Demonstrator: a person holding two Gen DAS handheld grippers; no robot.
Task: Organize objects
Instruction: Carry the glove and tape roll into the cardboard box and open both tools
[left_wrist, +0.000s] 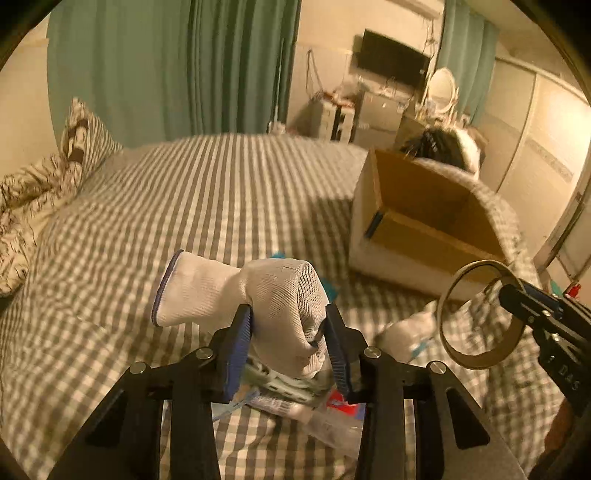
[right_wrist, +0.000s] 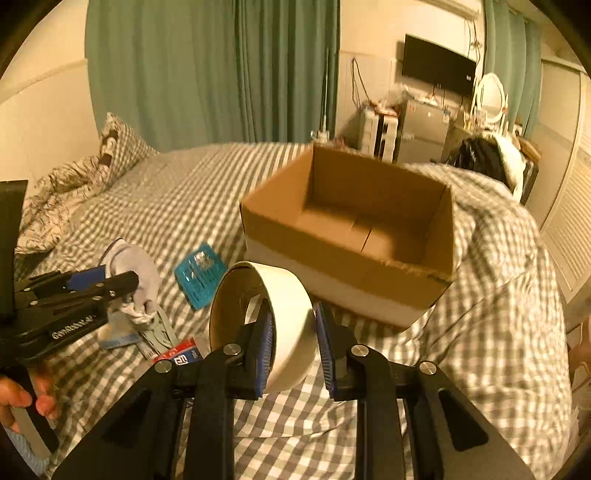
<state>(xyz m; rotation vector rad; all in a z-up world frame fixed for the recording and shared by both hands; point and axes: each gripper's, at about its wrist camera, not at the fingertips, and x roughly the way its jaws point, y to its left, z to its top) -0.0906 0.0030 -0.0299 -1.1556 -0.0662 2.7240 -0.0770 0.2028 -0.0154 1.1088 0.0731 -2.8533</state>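
Both grippers carry something. Our left gripper, low in the centre of its own view, is clamped on a white glove, whose cuff sticks out toward the left of the frame, lifted off the bed. Our right gripper has one finger inside the core and the other outside a white roll of tape, pinching its wall; in the left view the same roll shows at the lower right as a ring held up in the air.

The cardboard box sits open on the bed, right of centre in the right view, and as far as we can see inside, its floor looks bare. We judge that nothing has gone in yet, so the sorting is at an early stage: two things are picked up and neither is dropped.

More things lie on the bed. A teal packet rests left of the box, well apart from it. Under the glove, at the lower left of the right view, we see a grey flat pack and a red and blue packet lying together in a small heap. These are left to collect once the glove and the tape are in the box.
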